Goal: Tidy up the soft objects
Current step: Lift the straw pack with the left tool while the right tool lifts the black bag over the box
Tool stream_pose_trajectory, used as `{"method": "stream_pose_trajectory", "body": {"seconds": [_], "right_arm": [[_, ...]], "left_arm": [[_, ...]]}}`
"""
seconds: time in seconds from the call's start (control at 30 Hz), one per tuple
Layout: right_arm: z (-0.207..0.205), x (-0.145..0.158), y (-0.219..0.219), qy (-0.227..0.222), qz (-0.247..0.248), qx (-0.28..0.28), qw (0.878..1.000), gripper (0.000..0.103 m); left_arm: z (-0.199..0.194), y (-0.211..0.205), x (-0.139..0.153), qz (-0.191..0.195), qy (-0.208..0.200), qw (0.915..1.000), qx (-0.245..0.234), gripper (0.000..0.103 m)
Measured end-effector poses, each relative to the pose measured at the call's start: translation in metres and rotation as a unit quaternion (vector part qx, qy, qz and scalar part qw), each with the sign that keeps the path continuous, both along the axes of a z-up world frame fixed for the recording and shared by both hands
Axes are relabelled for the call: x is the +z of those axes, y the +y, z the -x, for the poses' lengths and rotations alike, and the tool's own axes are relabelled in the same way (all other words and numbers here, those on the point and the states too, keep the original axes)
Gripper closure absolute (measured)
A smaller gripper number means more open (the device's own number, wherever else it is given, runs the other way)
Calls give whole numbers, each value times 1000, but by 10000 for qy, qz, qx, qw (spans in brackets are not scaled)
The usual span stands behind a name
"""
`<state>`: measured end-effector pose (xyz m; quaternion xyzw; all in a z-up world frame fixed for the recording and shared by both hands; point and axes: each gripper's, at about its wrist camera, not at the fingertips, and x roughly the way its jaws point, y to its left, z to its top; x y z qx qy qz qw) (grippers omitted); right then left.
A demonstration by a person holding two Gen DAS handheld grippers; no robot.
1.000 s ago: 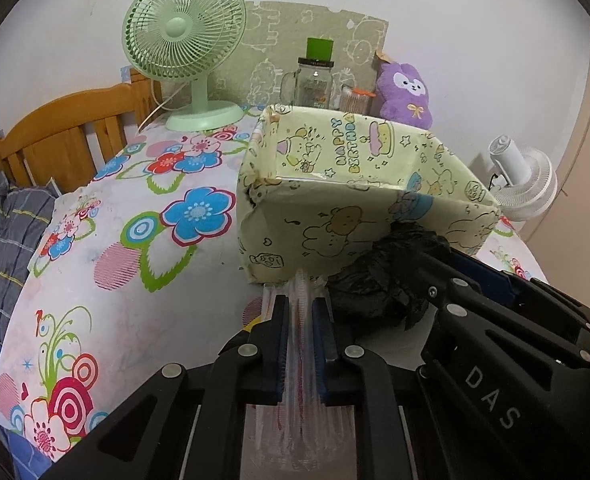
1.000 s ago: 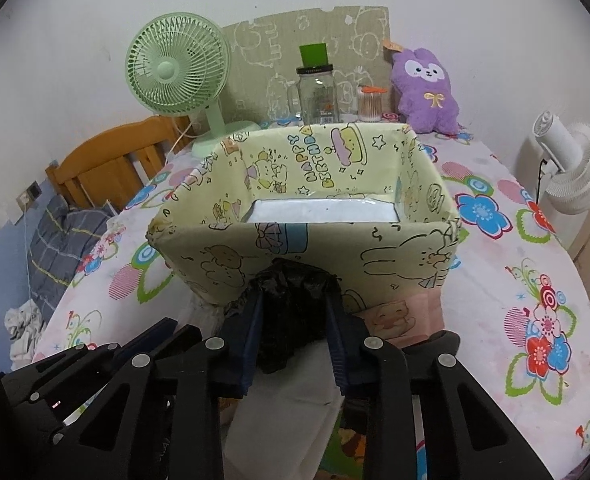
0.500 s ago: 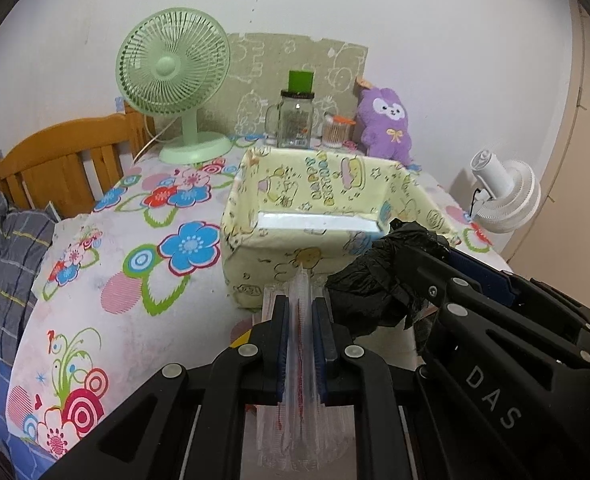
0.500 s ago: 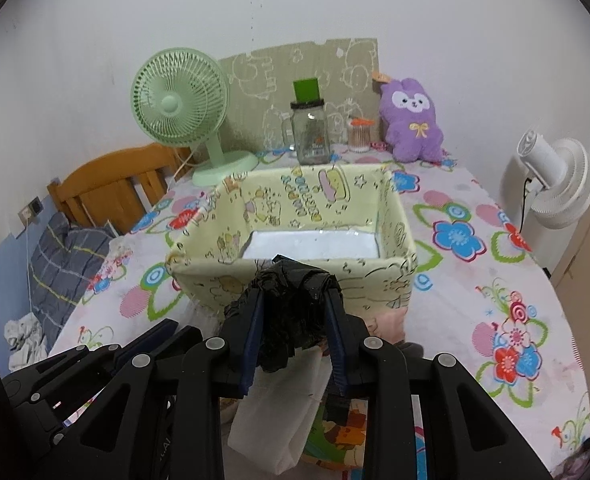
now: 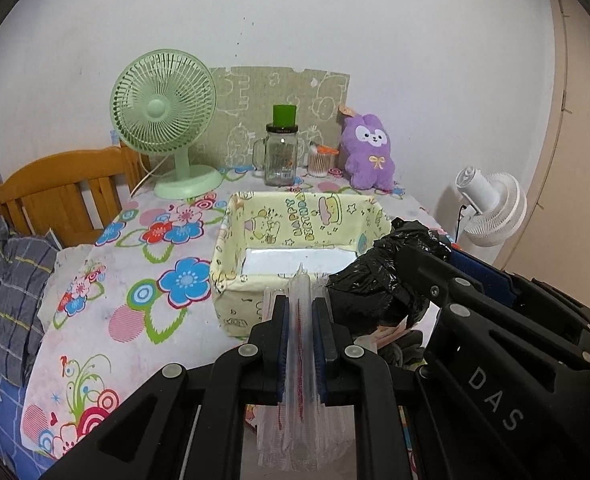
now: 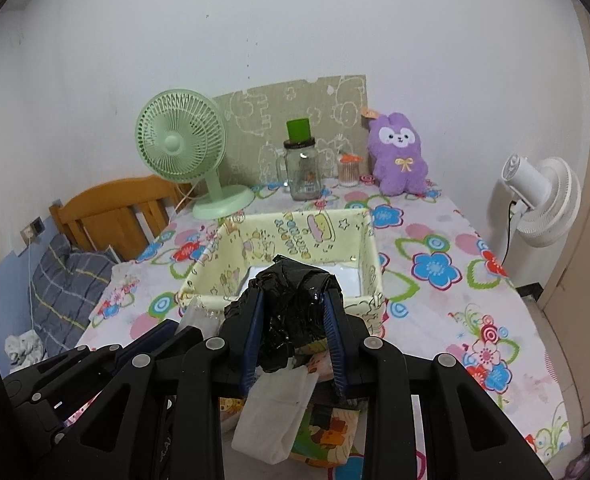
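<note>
Jaws (image 5: 301, 306) higher over box (image 5: 231, 256) than before

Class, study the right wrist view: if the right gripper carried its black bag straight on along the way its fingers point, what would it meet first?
Probably the yellow fabric box: the right gripper, shut on the black plastic bag, aims down over its near wall toward the white bottom. Depth is unclear.
</note>
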<state>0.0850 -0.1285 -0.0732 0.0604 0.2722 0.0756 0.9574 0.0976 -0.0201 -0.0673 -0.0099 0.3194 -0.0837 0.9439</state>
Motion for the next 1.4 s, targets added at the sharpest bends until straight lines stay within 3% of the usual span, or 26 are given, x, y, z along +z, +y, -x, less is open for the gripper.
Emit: {"method": "stream_pose_trajectory", "body": {"seconds": [0.63, 1.4], "right_arm": [[-8, 22, -10, -289, -2, -75, 9996, 70], [-61, 21, -12, -233, -86, -116, 9996, 69]], "left_arm": [[-18, -8, 18, 55, -193, 9998, 24, 94], [-71, -13, 14, -132, -186, 9995, 195, 94]]}}
